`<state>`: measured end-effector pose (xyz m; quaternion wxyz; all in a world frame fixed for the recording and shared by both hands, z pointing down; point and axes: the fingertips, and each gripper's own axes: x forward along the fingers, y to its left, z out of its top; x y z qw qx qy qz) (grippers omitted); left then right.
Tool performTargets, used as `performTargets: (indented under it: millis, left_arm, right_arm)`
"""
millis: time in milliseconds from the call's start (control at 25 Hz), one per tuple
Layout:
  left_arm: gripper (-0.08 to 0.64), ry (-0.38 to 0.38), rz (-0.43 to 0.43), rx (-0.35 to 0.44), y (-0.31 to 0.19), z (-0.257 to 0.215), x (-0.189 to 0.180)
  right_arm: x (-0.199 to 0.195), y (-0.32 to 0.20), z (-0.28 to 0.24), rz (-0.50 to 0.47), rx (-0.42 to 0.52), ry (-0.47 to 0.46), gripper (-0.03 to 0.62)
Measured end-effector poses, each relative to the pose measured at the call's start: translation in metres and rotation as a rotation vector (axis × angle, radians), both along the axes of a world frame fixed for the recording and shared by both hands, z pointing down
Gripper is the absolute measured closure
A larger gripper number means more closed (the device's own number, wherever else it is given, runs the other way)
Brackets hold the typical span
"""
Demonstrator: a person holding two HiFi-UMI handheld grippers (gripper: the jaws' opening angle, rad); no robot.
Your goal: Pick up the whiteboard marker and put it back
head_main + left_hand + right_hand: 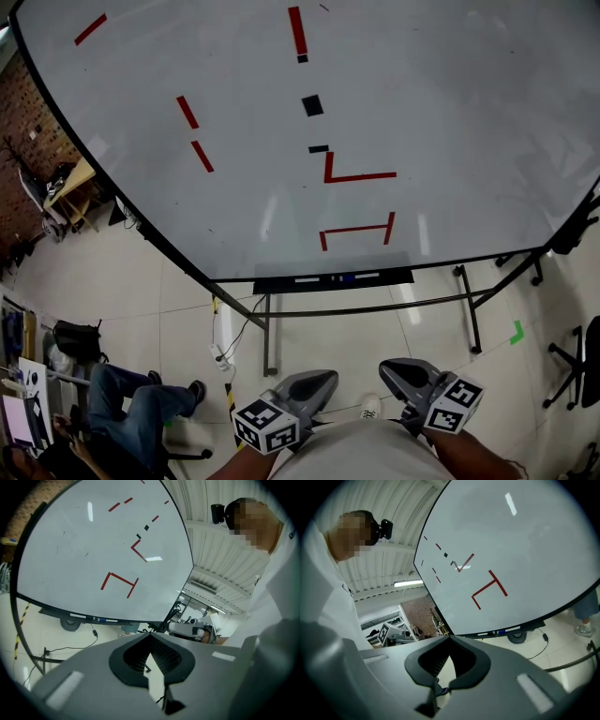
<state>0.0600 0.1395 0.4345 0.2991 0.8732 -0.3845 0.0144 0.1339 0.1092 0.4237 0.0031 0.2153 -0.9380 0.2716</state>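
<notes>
1. Head view: left gripper (323, 380) and right gripper (389, 368) held low, well apart from the whiteboard (422, 112);
2. both pairs of jaws pressed together, nothing between them;
3. marker (348, 277) lies in the tray (272, 284) at the whiteboard's lower edge.

My left gripper (323, 379) and right gripper (392, 369): grey moulded shells, black ribbed pads (163, 656) lining the jaws, black-and-white square-marker cube (266, 424) behind each pair of jaws. Person wears white top (366, 456).
</notes>
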Motion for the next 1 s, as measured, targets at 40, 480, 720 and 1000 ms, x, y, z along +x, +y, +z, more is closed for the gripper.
performTargets:
  millis: [40, 480, 720, 1000]
  left_arm:
    - [0.545, -0.003, 0.014, 0.006, 0.0, -0.002, -0.002]
    - [0.545, -0.01, 0.098, 0.022, 0.004, -0.003, -0.037]
    - [0.545, 0.0, 0.124, 0.022, 0.001, -0.005, -0.047]
    - [0.545, 0.016, 0.136, 0.024, 0.001, -0.004, -0.047]
  right_arm:
    - [-0.004, 0.002, 0.0, 0.005, -0.002, 0.0, 0.592]
    - [-0.039, 0.011, 0.002, 0.081, -0.048, -0.038, 0.592]
    - [-0.043, 0.015, 0.006, 0.112, -0.055, -0.021, 0.592]
    - [-0.046, 0.02, 0.006, 0.111, -0.041, 0.01, 0.592]
